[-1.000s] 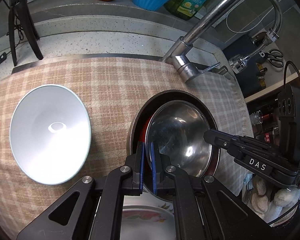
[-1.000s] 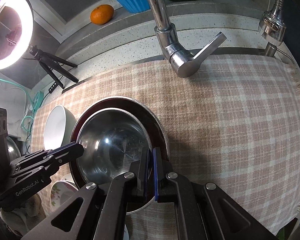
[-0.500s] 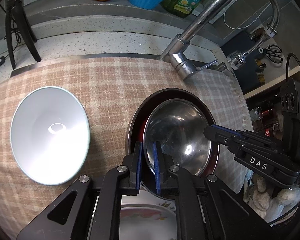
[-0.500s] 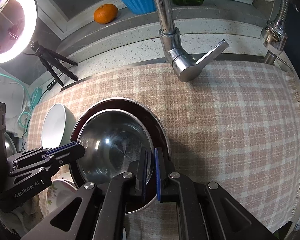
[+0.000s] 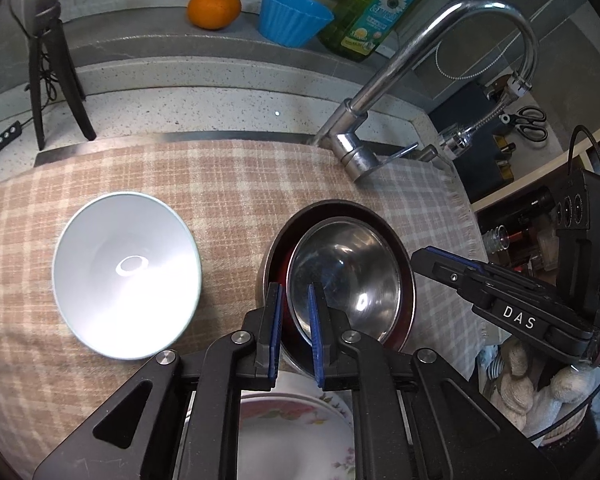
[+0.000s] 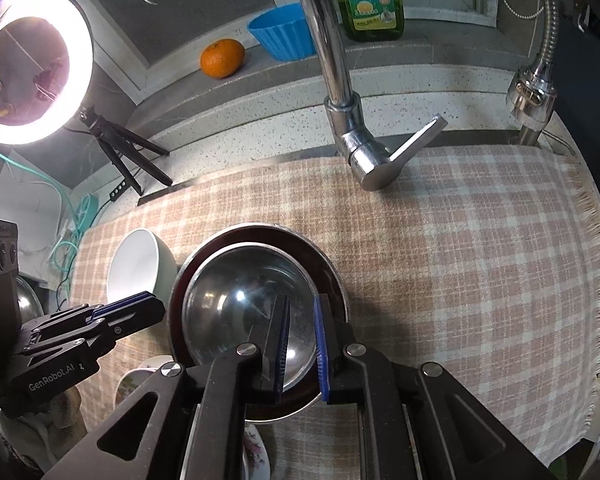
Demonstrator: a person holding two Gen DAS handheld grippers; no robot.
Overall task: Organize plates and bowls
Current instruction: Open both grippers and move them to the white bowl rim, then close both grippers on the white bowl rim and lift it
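Both grippers just let go: left gripper [image 5: 294, 294] and right gripper [image 6: 302, 308] slightly parted above steel bowl [image 5: 346, 276] rim. Nested in dark bowl [image 5: 278, 252] on cloth [image 5: 228, 184]; white bowl [image 5: 126, 282] left.

Bright ring light [image 6: 34, 66] glare on the white bowl [image 5: 126, 282], sharp focus, heavy fisheye bending, dark corners.

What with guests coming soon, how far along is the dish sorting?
Done: the steel bowl sits nested in the dark bowl. In hand: nothing; the left gripper and right gripper have just been opening, jaws apart at its rim. Left: the white bowl stands alone on the cloth, the floral plate apart.
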